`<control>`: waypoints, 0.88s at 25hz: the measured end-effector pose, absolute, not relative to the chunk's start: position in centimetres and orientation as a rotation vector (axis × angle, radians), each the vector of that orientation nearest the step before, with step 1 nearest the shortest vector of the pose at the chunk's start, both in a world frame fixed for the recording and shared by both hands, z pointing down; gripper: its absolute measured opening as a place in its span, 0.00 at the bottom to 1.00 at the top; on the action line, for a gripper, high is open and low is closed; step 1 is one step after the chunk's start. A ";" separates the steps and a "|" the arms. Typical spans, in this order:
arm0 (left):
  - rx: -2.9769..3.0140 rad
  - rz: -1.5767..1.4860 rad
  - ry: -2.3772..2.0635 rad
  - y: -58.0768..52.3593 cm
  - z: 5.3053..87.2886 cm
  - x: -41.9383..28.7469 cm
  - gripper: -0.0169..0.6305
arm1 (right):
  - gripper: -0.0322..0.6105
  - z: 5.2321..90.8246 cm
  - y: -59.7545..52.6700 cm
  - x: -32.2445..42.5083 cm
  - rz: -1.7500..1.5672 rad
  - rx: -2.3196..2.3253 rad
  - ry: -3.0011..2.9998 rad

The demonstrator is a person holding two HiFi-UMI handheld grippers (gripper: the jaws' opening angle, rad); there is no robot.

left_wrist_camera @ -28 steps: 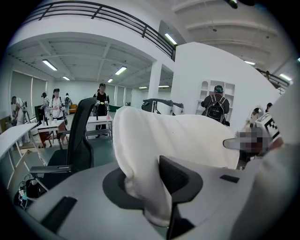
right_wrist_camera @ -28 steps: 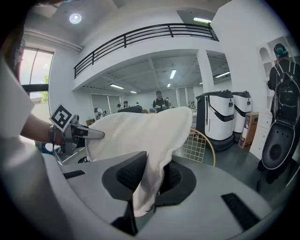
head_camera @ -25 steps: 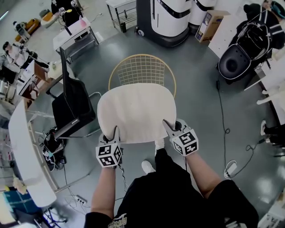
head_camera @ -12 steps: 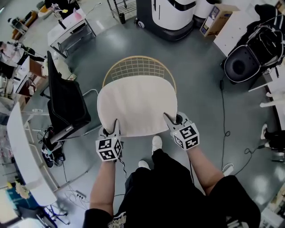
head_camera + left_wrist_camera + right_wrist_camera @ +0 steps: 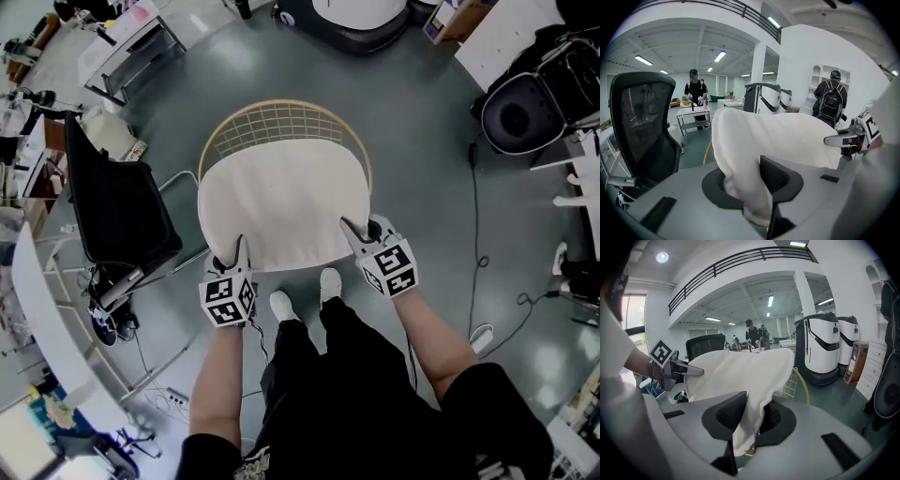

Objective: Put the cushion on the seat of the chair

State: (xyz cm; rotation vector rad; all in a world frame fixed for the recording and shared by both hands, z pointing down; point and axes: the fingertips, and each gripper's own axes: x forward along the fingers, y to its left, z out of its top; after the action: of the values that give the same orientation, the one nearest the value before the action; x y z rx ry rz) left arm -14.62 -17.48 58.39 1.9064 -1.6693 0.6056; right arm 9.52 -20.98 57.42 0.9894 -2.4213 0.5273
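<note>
Cream cushion [image 5: 787,136] shows pinched only in gripper views.

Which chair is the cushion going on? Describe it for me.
On the grey floor, just beyond the cream cushion, stands the chair. Its rounded wire grid and tan rim set it apart from the black office chair beside it.

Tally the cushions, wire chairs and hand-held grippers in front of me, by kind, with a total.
Cushions: 1 (white cushion)
Wire chairs: 1 (wire chair)
Hand-held grippers: 2 (left hand-held gripper, right hand-held gripper)
Total: 4
</note>
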 end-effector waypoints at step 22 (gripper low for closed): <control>1.860 0.786 -1.507 -22.1 80.4 -18.2 0.23 | 0.17 79.1 -24.7 6.2 0.663 1.061 -2.182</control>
State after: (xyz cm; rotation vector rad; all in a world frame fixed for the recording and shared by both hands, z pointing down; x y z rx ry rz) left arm -18.23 -22.08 80.43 1.8599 -1.5065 0.7857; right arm 6.24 -24.67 79.11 1.0612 -2.1824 0.6626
